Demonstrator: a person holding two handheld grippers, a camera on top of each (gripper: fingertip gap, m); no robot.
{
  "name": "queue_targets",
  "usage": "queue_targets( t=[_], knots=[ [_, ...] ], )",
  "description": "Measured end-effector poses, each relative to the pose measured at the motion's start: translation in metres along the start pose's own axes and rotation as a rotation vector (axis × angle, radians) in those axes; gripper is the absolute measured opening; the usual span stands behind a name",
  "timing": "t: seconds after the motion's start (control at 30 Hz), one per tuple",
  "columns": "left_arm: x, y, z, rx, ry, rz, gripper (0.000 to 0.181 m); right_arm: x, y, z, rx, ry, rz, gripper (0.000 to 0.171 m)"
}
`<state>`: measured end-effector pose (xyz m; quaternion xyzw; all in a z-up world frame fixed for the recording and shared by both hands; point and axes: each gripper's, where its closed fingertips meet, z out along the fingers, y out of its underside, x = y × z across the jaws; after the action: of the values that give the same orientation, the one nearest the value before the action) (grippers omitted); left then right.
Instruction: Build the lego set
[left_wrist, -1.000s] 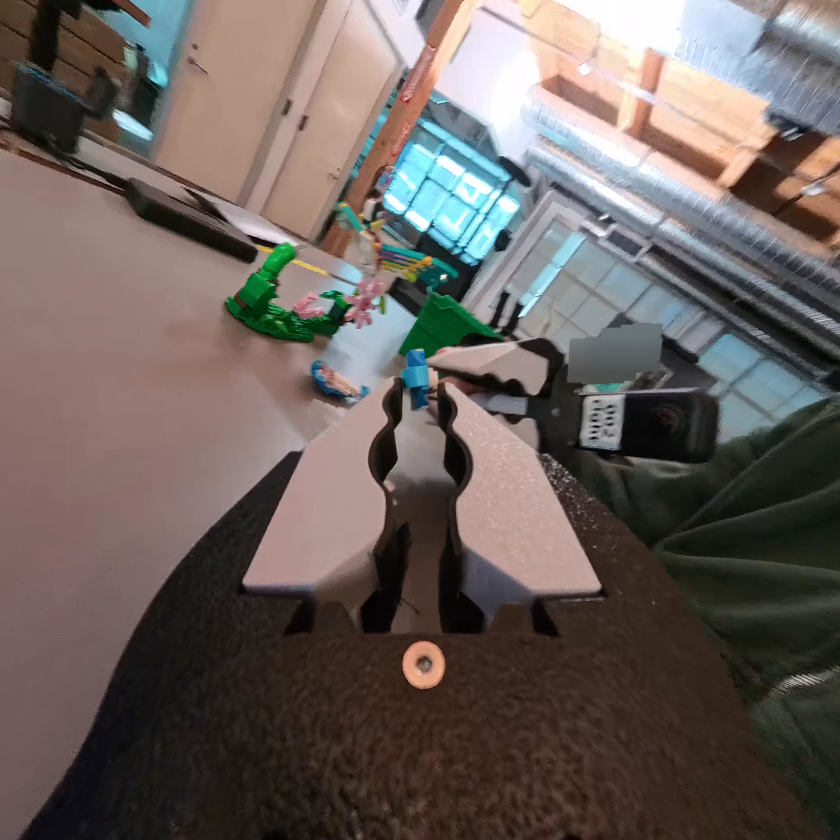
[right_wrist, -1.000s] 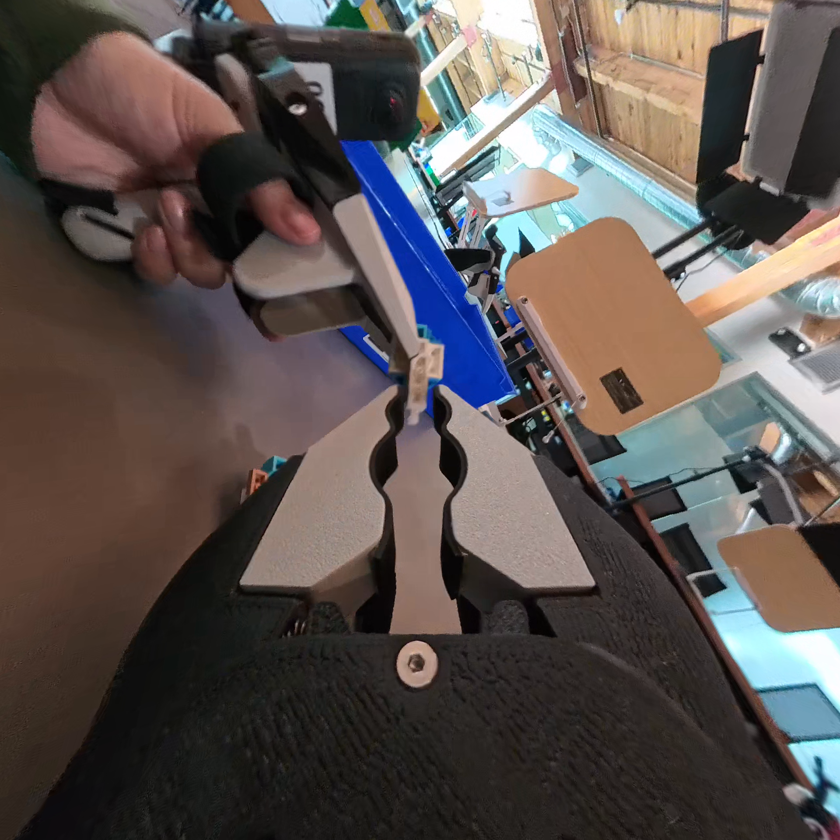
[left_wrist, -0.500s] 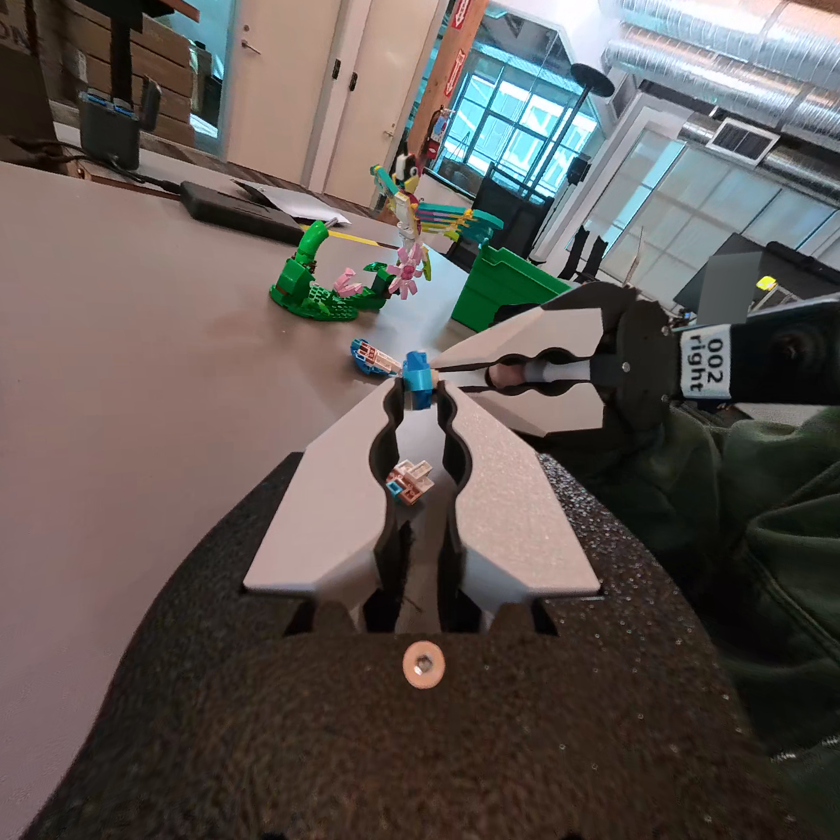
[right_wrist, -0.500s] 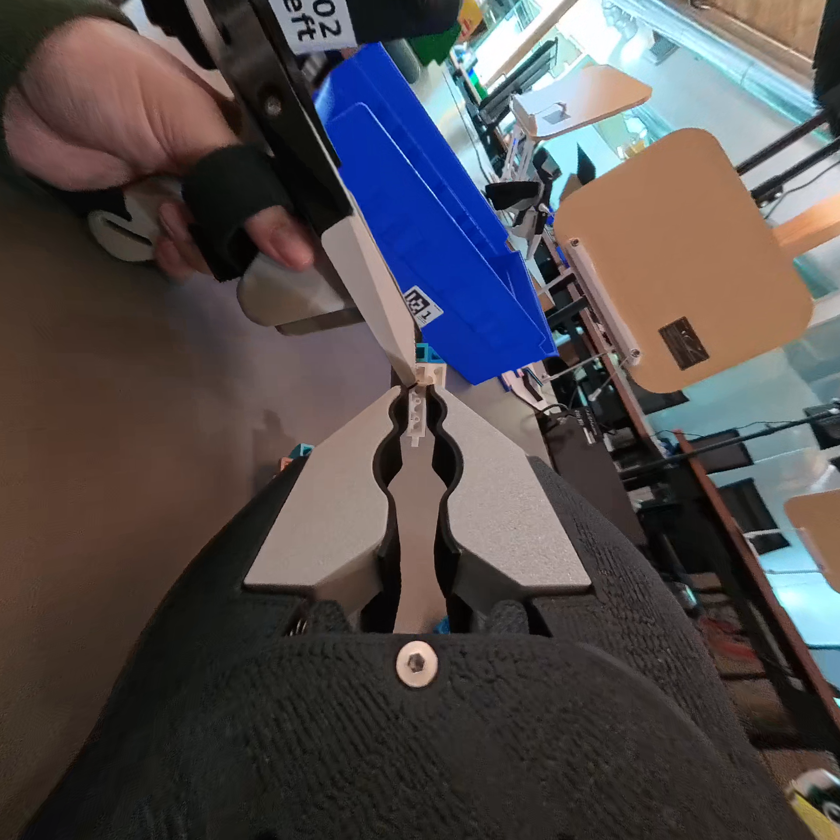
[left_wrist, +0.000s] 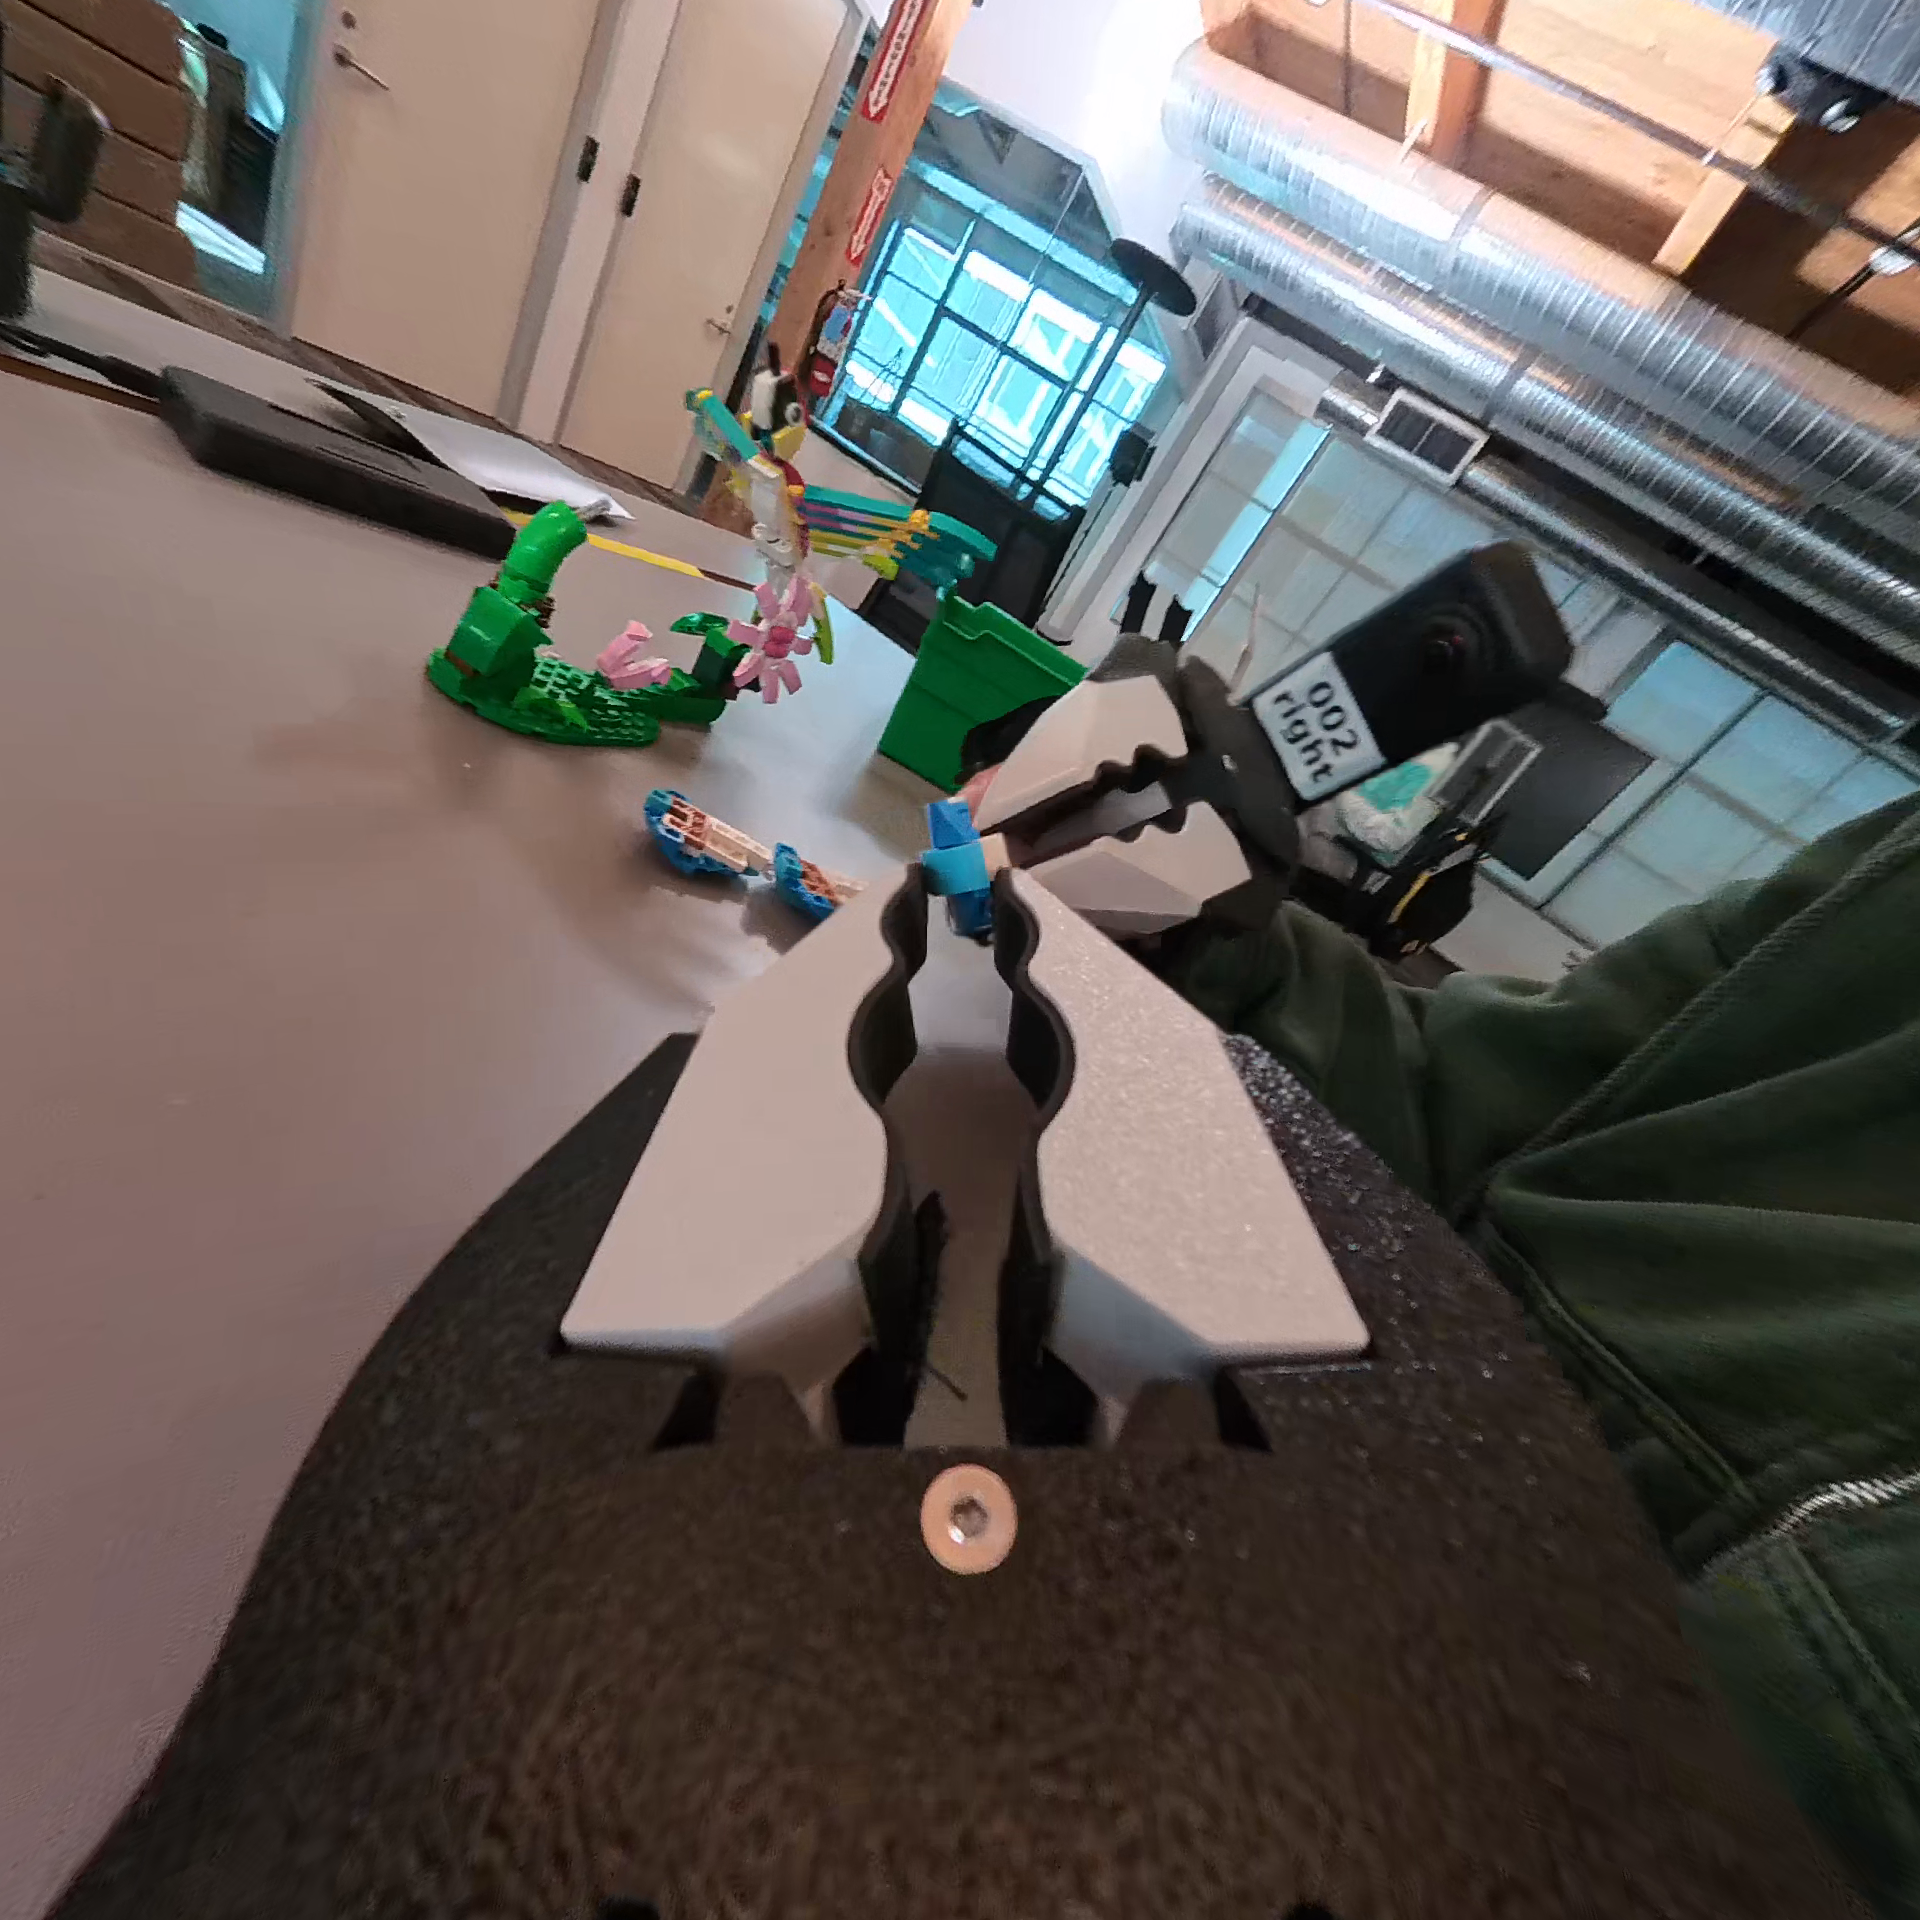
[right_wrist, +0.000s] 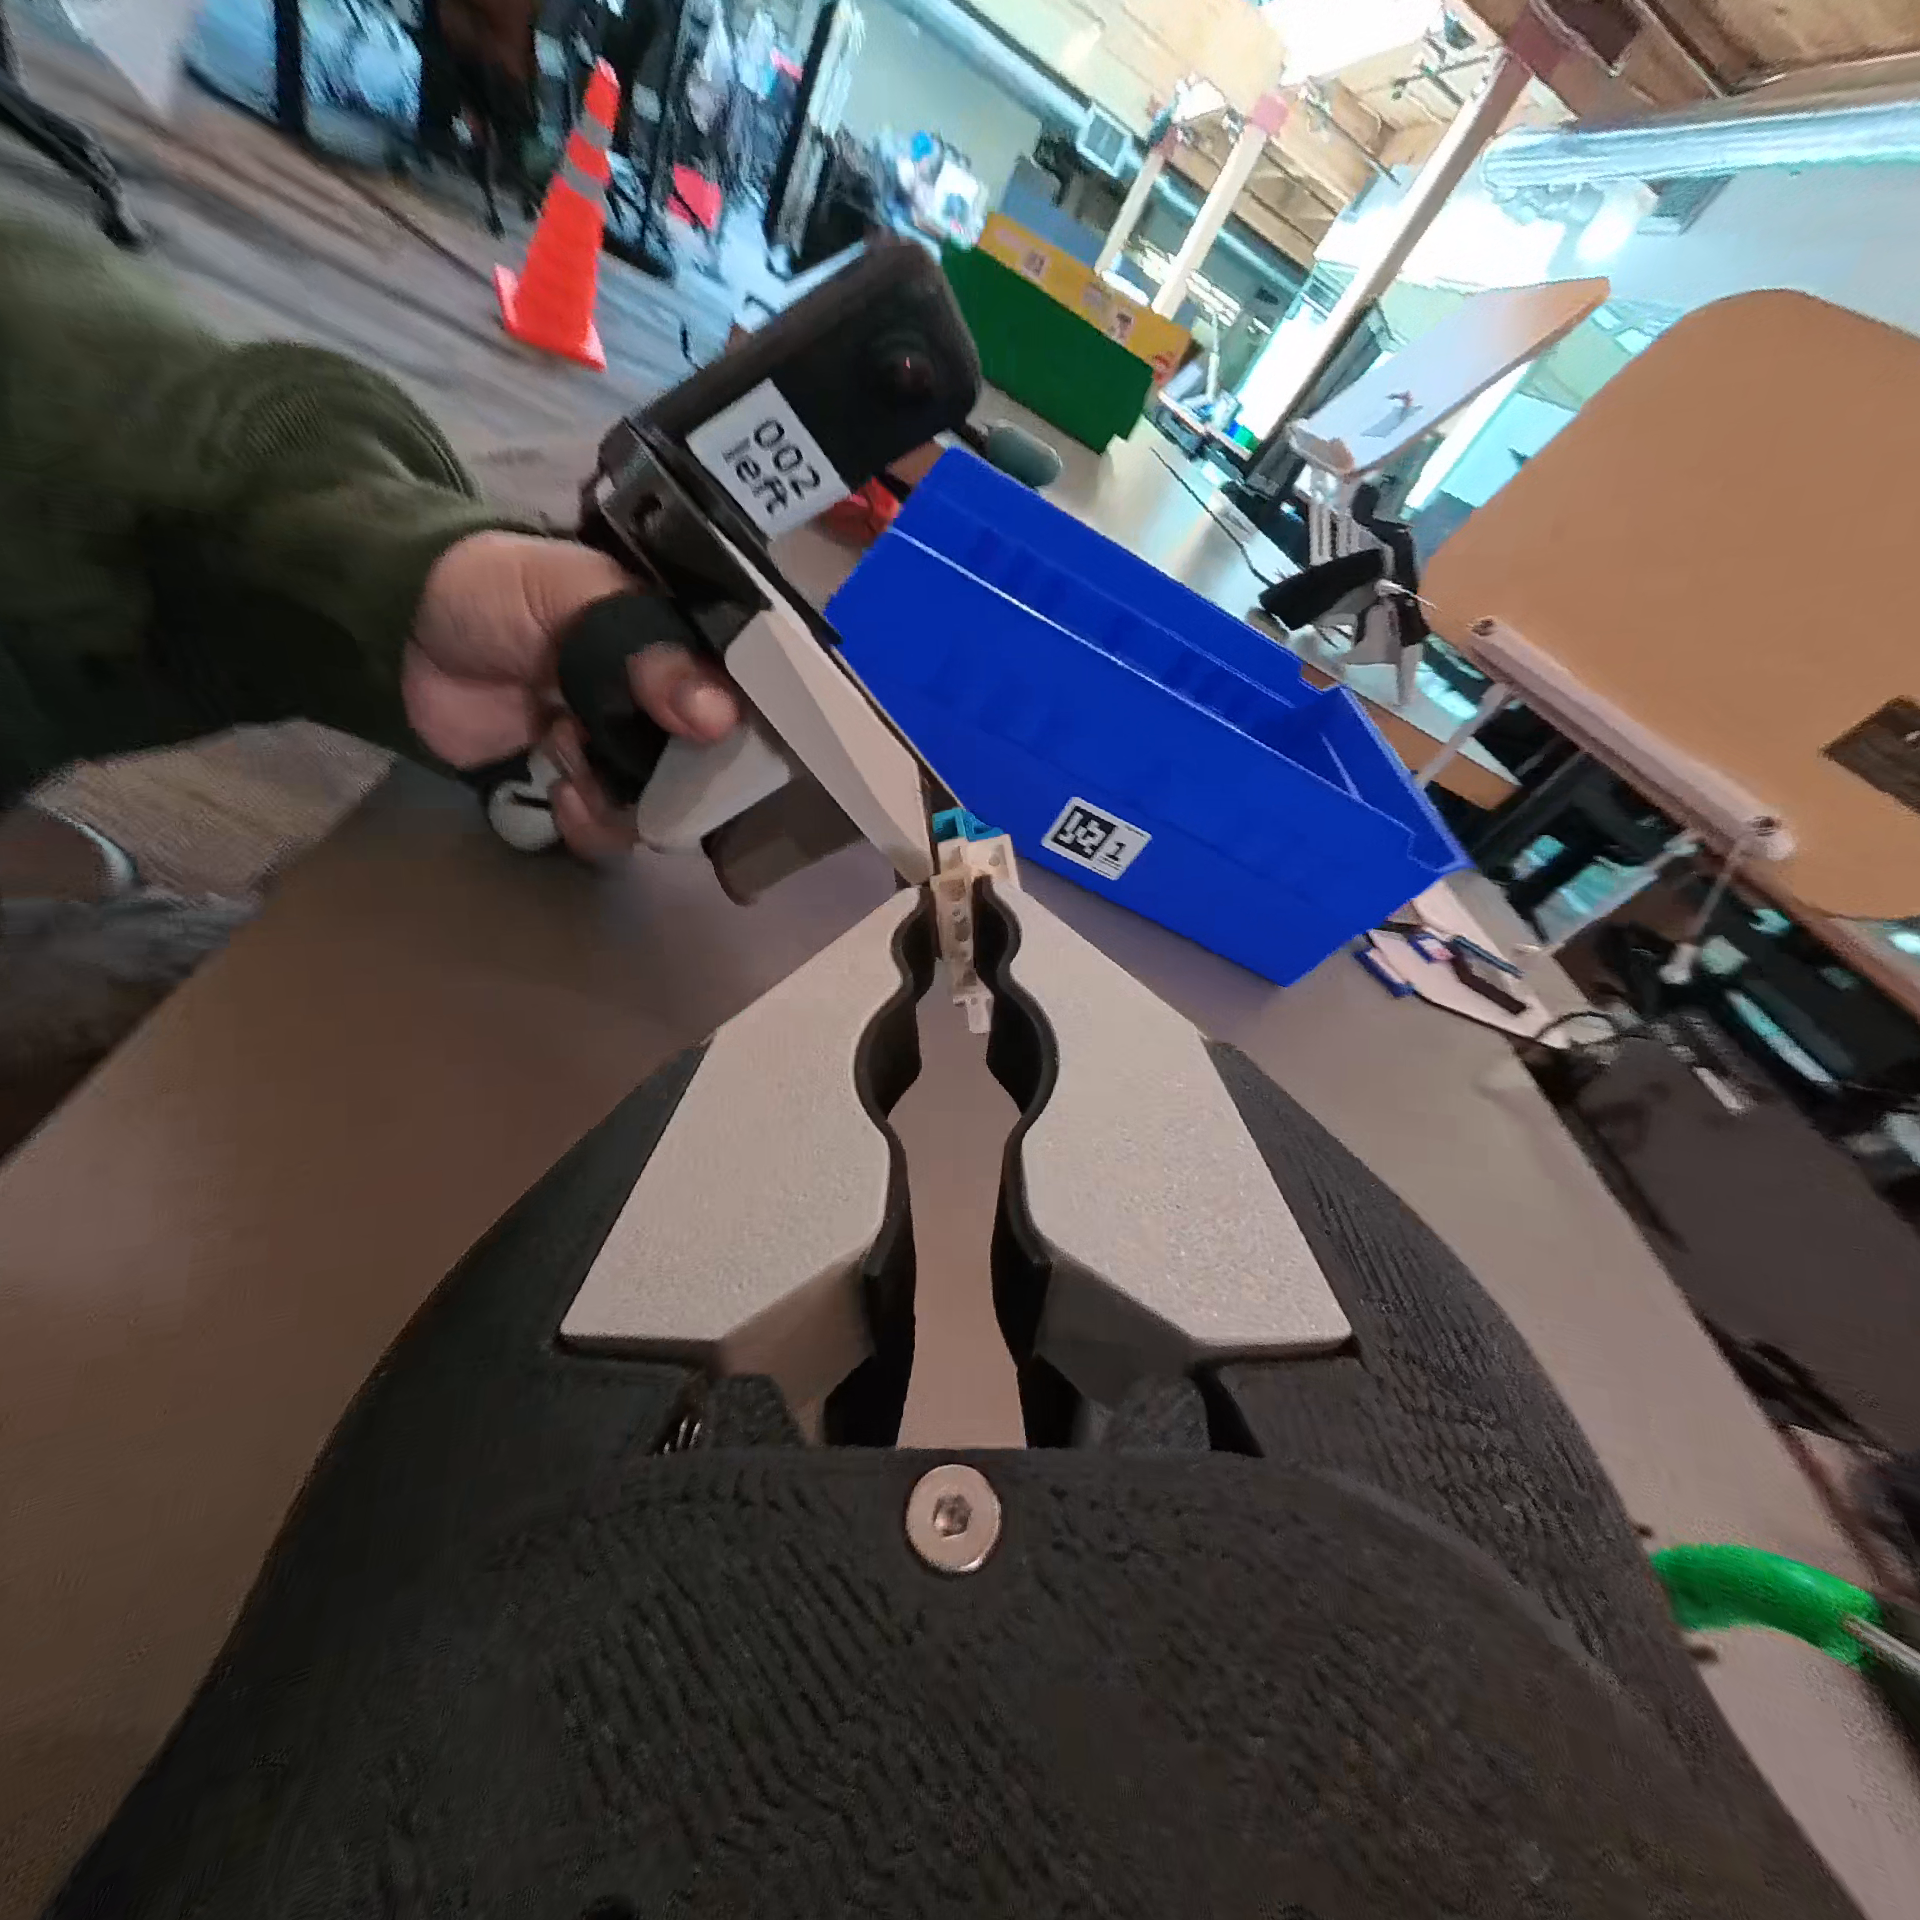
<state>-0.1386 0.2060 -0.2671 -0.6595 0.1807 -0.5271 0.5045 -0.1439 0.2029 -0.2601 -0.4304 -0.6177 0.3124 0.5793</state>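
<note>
both hand-held grippers, left hand-held gripper (left_wrist: 958, 902) and right hand-held gripper (right_wrist: 958, 914), pinch one small brick piece (left_wrist: 956, 862) tip to tip above the counter (left_wrist: 260, 935).

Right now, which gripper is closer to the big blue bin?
Left. The left gripper sits just in front of the blue bin; the right gripper meets it tip to tip, slightly farther back.
</note>
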Motion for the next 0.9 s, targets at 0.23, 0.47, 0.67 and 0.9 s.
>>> queue_targets(
  t=[0.23,0.47,0.67,0.9],
  knots=[
    [0.016,-0.003,-0.001,0.025,0.121,-0.035,0.008,-0.005,-0.016,-0.006,0.178,-0.125,0.233,0.003],
    [0.012,-0.015,-0.010,0.094,0.058,0.147,0.009,0.009,-0.018,-0.009,0.201,-0.014,0.175,0.014],
    [-0.008,-0.015,-0.011,0.072,-0.119,0.254,0.009,0.006,0.000,0.004,-0.086,0.227,-0.449,0.022],
    [-0.005,-0.010,-0.008,0.037,-0.092,0.232,0.009,0.010,0.009,0.011,-0.237,0.324,-0.653,0.009]
  ],
)
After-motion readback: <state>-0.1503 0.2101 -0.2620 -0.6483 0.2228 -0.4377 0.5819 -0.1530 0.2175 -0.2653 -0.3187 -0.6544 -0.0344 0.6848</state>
